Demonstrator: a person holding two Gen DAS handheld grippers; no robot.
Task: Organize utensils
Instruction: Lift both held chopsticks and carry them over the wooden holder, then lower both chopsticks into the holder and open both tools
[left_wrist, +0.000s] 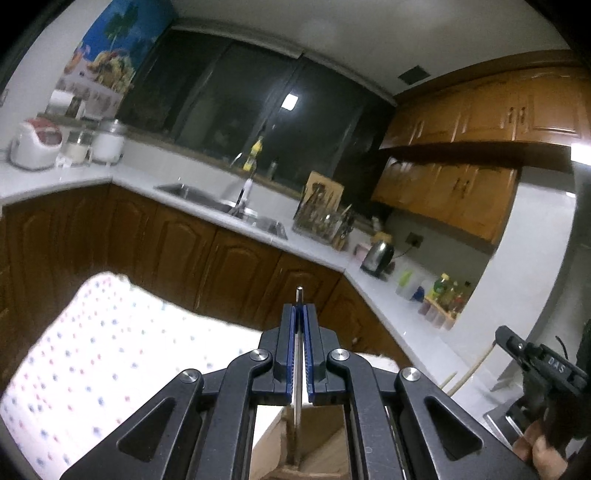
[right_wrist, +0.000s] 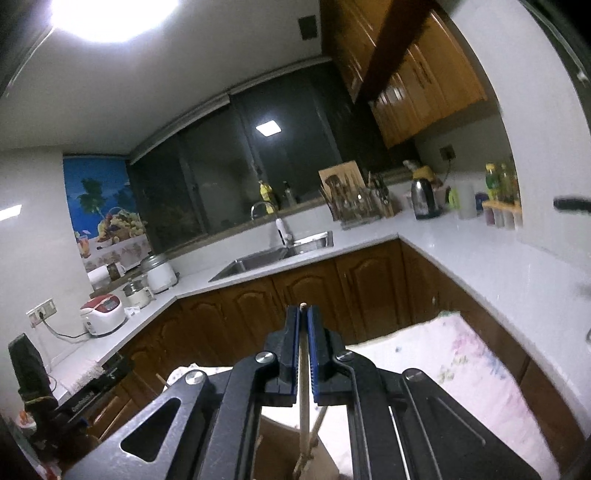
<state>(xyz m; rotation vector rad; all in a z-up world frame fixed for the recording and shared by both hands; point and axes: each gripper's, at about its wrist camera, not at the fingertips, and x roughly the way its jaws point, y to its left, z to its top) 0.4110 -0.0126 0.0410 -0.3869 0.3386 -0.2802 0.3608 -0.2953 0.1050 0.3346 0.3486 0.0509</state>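
light source: big ceiling lamp (right_wrist: 110, 14), blown out to pure white
reflection: small bright square in the dark window (left_wrist: 290, 100)
blur: cabinets and tablecloth (left_wrist: 92, 350) smeared, kinda soft
edges: heavy fisheye bend, black vignette corners

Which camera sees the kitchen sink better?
The right wrist view. There the sink lies open to the camera, so you see down into the basin, with the tap standing behind it. In the left wrist view the sink is farther off, slanted and blurry, and you mostly see its rim.
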